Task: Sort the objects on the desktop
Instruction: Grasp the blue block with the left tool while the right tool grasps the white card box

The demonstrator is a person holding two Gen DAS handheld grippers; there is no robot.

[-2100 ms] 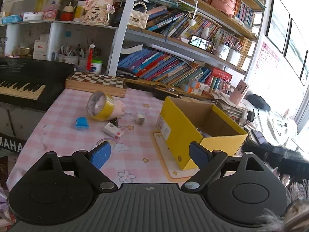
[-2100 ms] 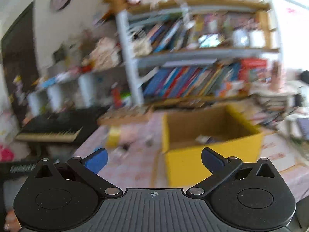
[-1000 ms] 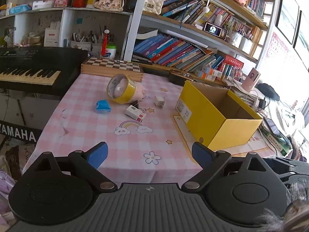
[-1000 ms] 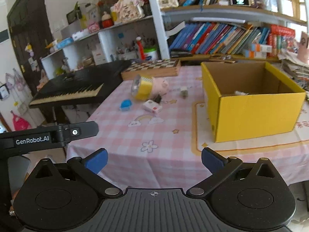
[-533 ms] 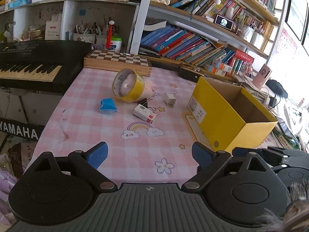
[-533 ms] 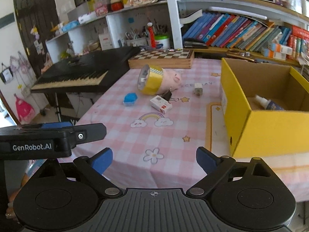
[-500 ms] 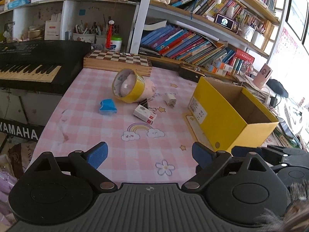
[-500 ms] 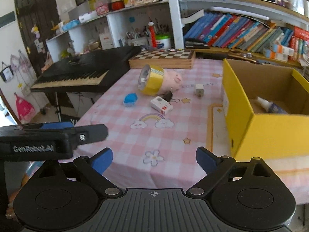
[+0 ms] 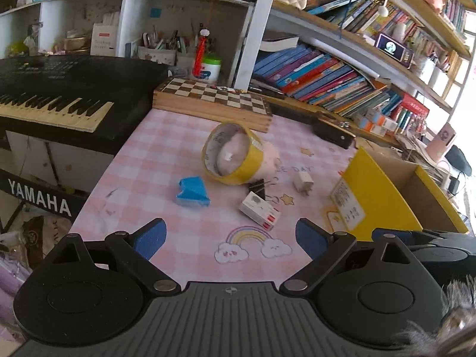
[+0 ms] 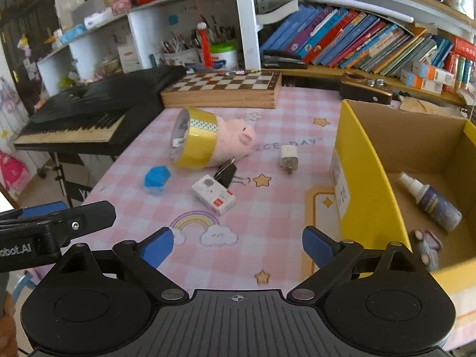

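On the pink checked tablecloth lie a yellow tape roll around a pink pig plush, a blue object, a small white box, a black binder clip and a white charger. To the right stands an open yellow box holding a spray bottle and a small toy car. My left gripper is open and empty, short of the white box. My right gripper is open and empty beside the yellow box's near corner.
A black keyboard stands left of the table. A wooden chessboard box and a black case lie along the far edge, below shelves full of books. The left gripper's body shows at the right view's left edge.
Both grippers have moved forward toward the table and tilted a little down; the objects and the yellow box now look larger and closer. Both stay wide apart and empty.
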